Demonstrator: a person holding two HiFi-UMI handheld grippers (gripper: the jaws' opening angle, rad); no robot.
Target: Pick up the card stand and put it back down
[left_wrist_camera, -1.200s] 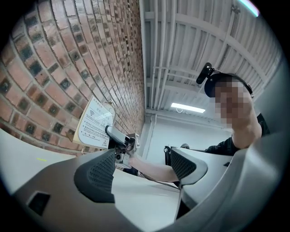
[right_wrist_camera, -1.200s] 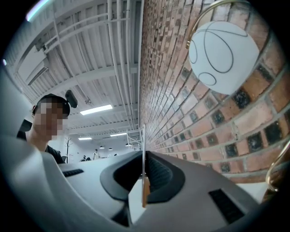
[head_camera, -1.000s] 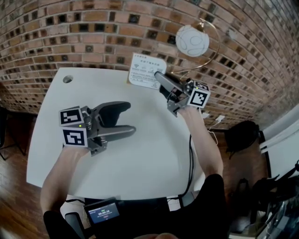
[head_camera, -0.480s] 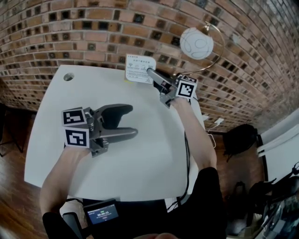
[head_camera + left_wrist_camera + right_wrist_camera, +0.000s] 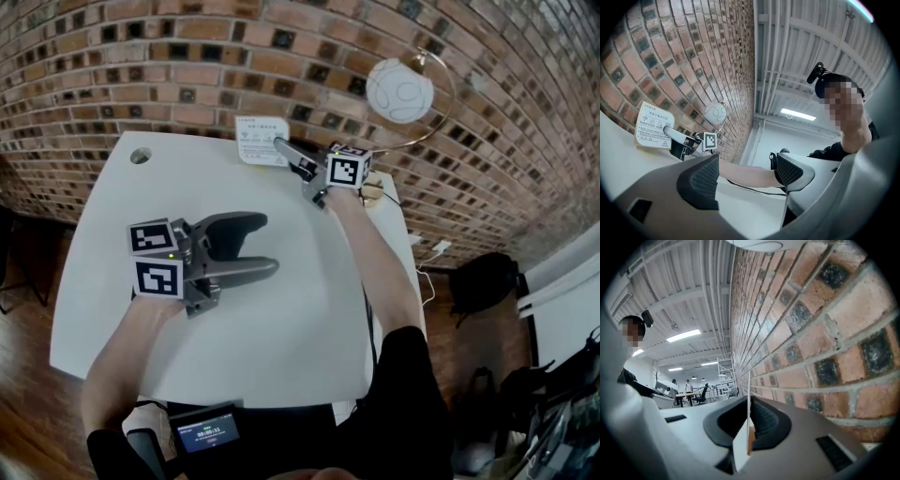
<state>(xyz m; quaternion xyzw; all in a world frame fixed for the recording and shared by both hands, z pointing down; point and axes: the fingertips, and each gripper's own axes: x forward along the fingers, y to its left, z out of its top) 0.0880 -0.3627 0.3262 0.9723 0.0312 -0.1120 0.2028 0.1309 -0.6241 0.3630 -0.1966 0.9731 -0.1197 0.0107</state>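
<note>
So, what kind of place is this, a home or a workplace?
Probably a workplace: an open-plan office or lab in an industrial-style hall. The right gripper view shows strip lights on a bare ceiling and distant desks with people. The white table stands against a brick wall.

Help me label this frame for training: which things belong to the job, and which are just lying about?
Job: card stand; right gripper, shut on its edge; table.
Lying about: left gripper, open and empty; globe lamp.
</note>
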